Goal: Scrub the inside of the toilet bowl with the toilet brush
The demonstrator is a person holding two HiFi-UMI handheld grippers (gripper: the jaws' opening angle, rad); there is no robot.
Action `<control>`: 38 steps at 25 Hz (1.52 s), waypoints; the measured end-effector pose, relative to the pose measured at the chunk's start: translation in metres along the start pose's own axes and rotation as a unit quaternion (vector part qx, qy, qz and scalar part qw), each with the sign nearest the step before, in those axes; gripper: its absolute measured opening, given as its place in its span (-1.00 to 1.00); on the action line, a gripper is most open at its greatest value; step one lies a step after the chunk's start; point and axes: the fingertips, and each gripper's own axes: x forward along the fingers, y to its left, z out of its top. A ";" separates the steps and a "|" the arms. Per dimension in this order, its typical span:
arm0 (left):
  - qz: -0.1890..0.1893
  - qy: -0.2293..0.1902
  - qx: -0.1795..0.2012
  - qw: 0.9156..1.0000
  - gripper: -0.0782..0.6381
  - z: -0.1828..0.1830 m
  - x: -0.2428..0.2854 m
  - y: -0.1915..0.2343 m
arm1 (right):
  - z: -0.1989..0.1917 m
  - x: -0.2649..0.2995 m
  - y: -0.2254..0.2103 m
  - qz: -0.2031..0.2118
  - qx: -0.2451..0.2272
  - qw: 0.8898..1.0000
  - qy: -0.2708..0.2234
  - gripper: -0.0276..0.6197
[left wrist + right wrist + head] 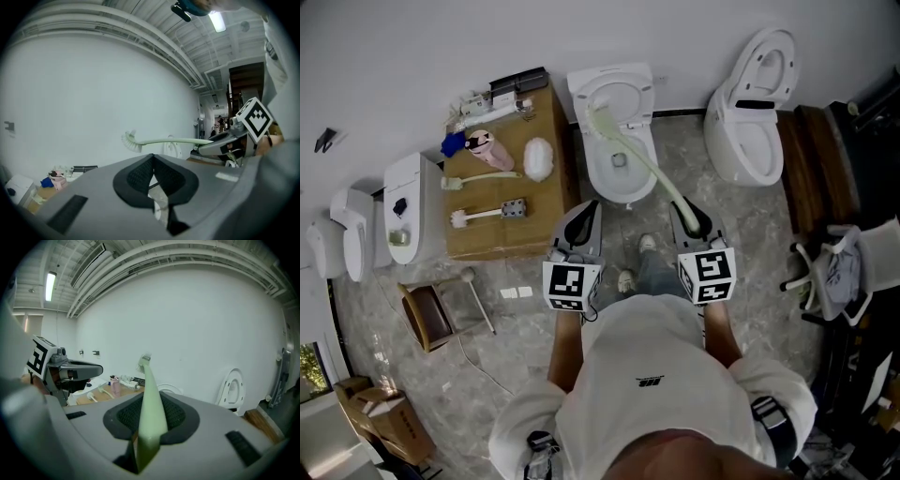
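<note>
the toilet brush (639, 157) is clamped by the right gripper (691, 221) and slanted forward-left over the toilet bowl's (592, 176) rear rim; the left gripper (583, 219) is held closed, empty.

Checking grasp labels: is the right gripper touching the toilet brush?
Touching. In the right gripper view, the right gripper is shut on the pale green handle of the toilet brush, which runs out between its jaws.

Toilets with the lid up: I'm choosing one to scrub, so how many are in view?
2. One toilet is at centre, under the toilet brush; the other toilet stands to its right. White fixtures at left look closed.
</note>
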 end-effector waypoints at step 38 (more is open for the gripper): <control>0.077 0.101 -0.053 0.991 -0.76 -0.063 0.285 0.114 | -0.030 0.278 -0.162 0.102 0.015 0.989 0.103 -0.70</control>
